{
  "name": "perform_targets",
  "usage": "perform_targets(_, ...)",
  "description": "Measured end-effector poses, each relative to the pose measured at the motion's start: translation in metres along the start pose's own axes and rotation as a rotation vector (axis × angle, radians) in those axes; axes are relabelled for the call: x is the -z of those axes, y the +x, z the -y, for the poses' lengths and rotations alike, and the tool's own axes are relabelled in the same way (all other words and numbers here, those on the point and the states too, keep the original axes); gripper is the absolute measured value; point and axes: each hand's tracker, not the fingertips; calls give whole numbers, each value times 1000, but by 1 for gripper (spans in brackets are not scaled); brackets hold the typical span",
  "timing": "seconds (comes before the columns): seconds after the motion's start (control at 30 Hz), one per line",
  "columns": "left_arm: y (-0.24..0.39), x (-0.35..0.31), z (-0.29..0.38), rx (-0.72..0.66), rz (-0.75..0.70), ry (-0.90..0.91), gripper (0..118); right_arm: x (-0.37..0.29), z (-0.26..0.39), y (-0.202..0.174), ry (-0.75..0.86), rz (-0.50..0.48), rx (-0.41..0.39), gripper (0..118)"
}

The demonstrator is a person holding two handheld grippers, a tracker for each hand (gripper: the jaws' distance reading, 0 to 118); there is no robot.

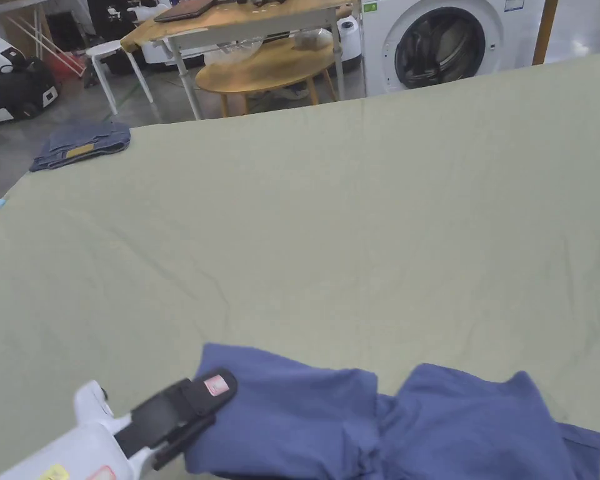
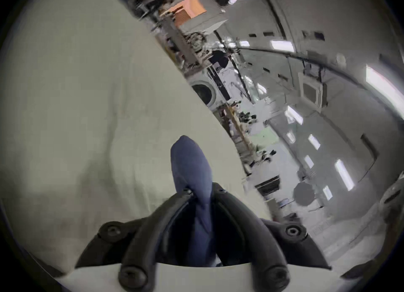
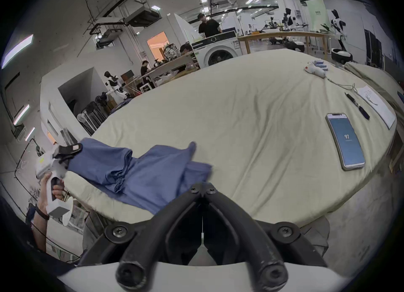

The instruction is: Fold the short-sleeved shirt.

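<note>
You are working at a table covered with a pale green sheet (image 1: 367,225). The blue short-sleeved shirt (image 1: 380,425) is lying bunched at the near edge of that sheet, partly folded over itself, with one portion hanging just over the near side in the right gripper view.

Your left gripper (image 1: 195,409) is sitting at the near left, its jaws pressing together on the left end of the shirt. In the left gripper view, a fold of blue cloth (image 2: 196,178) is passing between both jaw tips and standing up beyond them, so the grip is confirmed. In the right gripper view your left hand (image 3: 51,189) is wrapping the white handle of that tool.

Your right gripper (image 3: 202,189) is hovering at the near edge, just beside the right end of the shirt. Its jaw tips are meeting with nothing between them.

On the right side of the sheet, a phone (image 3: 345,140), a pen (image 3: 357,105) and a sheet of paper (image 3: 377,105) are lying well apart from the shirt. A folded pile of denim (image 1: 83,145) is resting at the far left corner. A washing machine (image 1: 442,44) is standing beyond the far edge.
</note>
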Motion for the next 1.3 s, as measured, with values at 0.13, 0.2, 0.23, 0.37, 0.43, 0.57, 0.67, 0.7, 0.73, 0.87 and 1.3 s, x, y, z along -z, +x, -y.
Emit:
perform_targets(0.13,60,28,20,234,-99,-98,5,1,-3,-1,19,-5,20,0)
perform_targets(0.2,74,63,45,314,-73,-209,5,1,-3,-1,27,-7,33,0)
perform_targets(0.23,79,88,63,354,-60,-288,5,-1,-3,-2,31,-10,39,0)
perform_targets(0.37,79,165,125,343,-29,-440,6,-7,3,-5,27,2,28,0)
perform_targets(0.43,92,179,139,290,72,-444,20,-12,9,-5,22,31,-4,0)
perform_targets(0.57,113,198,146,303,123,-521,62,-14,19,3,-10,36,12,0)
perform_targets(0.67,111,195,139,276,153,-504,11,-15,23,10,-10,55,41,0)
perform_targets(0.7,104,194,135,228,172,-497,0,-16,24,12,-5,52,57,0)
perform_targets(0.73,101,197,138,212,144,-526,0,-17,24,15,1,43,76,0)
perform_targets(0.87,82,226,173,393,-38,-659,0,-16,23,18,9,28,125,0)
perform_targets(1.3,80,142,111,372,-26,-408,86,85,-19,-60,-211,-72,-254,0)
